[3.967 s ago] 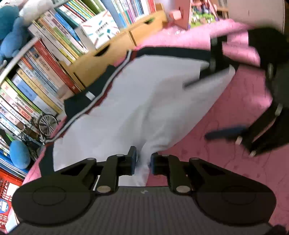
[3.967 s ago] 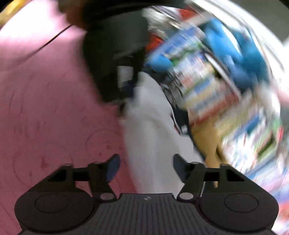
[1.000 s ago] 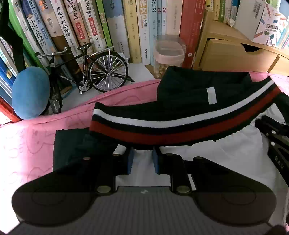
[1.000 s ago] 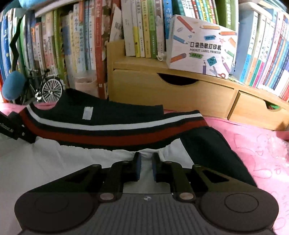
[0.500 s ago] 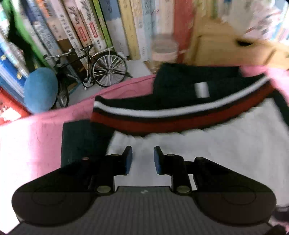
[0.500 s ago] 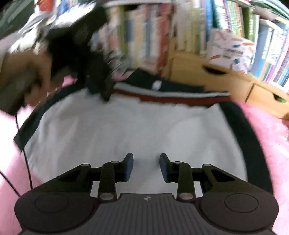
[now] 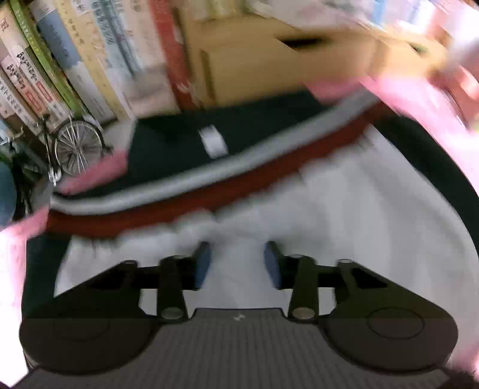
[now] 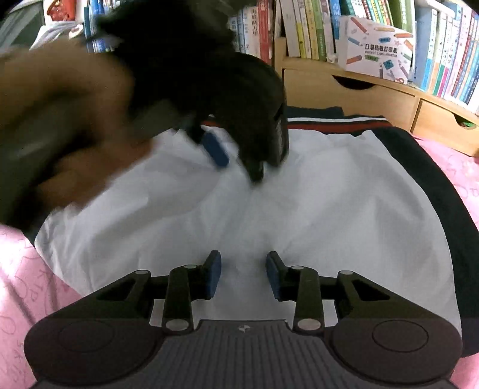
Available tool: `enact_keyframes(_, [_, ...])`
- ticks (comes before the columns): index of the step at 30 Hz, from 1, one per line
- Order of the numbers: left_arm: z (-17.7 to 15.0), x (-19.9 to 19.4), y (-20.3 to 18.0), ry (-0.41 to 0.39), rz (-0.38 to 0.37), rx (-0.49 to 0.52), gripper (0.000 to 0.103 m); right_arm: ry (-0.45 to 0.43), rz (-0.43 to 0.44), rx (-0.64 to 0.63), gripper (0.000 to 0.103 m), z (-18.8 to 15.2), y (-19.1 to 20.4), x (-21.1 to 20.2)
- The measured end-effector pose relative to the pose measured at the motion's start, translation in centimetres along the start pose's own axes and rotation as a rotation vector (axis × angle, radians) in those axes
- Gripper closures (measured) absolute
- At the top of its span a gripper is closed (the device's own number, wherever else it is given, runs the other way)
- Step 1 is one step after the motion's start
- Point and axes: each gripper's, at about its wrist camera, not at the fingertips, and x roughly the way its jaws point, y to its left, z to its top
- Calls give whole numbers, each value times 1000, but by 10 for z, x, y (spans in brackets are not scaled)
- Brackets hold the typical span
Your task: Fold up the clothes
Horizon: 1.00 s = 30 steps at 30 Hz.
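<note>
A white garment [image 8: 269, 209] with dark side bands and a dark, white and red striped waistband [image 8: 338, 124] lies flat on the pink bedcover [image 8: 30, 287]. It also shows in the left wrist view [image 7: 344, 209], blurred. My left gripper [image 7: 236, 263] is open and empty just above the white cloth near the waistband [image 7: 209, 191]. In the right wrist view it appears as a blurred dark shape with a blue pad [image 8: 236, 149], held by a hand. My right gripper [image 8: 243, 273] is open and empty over the near part of the white cloth.
Rows of books [image 8: 311, 27] and a wooden drawer unit [image 8: 353, 92] stand behind the garment. A white printed box [image 8: 377, 59] sits on the unit. A small model bicycle [image 7: 71, 146] stands at the left by the books.
Both grippers have let go of the waistband, opened, and pulled back over the white cloth. The left gripper has swung towards the middle of the garment.
</note>
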Motion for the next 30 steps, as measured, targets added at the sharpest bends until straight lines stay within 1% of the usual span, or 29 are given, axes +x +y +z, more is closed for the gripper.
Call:
enact_keyframes(1, [8, 4, 6, 6, -13, -24, 58, -5, 1, -1, 67, -1, 1, 0])
enact_keyframes(4, [18, 9, 8, 24, 4, -17, 58, -14, 6, -13, 65, -3, 1, 0])
enact_keyframes(7, [17, -1, -3, 73, 82, -1, 61, -18, 16, -32, 65, -4, 2, -1])
enact_keyframes(8, [16, -10, -6, 77, 81, -1, 61, -19, 19, -38, 65, -5, 2, -2])
enact_keyframes(10, [11, -34, -8, 55, 53, -10, 60, -21, 25, -51, 64, -6, 2, -2])
enact_keyframes(11, [8, -46, -11, 46, 52, -12, 59, -22, 28, -57, 64, -7, 2, -3])
enact_keyframes(13, [1, -71, -15, 30, 77, -5, 58, -25, 34, -70, 62, -8, 2, -3])
enact_keyframes(14, [-3, -84, -17, 20, 96, -3, 55, -17, 39, -79, 60, -7, 2, -3])
enact_keyframes(15, [-7, -96, -18, 10, 114, -2, 52, 6, 47, -88, 59, -5, 2, -5])
enact_keyframes(17, [-16, -119, -17, -10, 136, -7, 50, 62, 68, -75, 51, 0, -2, -11])
enact_keyframes(19, [-28, -144, -14, -18, 138, -27, 45, 79, 78, -47, 49, 1, -5, -28])
enact_keyframes(21, [-41, -169, -12, -20, 133, -53, 32, 64, 62, -44, 43, 0, -6, -51])
enact_keyframes(23, [-59, -194, -13, -20, 122, -68, 26, 38, 29, -51, 36, -3, -3, -80])
enact_keyframes(24, [-69, -206, -15, -19, 117, -70, 26, 26, 18, -45, 34, -3, -2, -92])
enact_keyframes(26, [-88, -227, -19, -24, 105, -70, 25, 2, 5, -26, 28, -3, 0, -117])
enact_keyframes(27, [-97, -236, -19, -34, 99, -71, 24, -10, -2, -17, 26, -3, 1, -129])
enact_keyframes(29, [-112, -252, -19, -55, 87, -76, 24, -36, -17, -14, 19, -2, 6, -146])
enact_keyframes(30, [-118, -258, -18, -62, 78, -80, 23, -49, -25, -15, 19, -1, 9, -153])
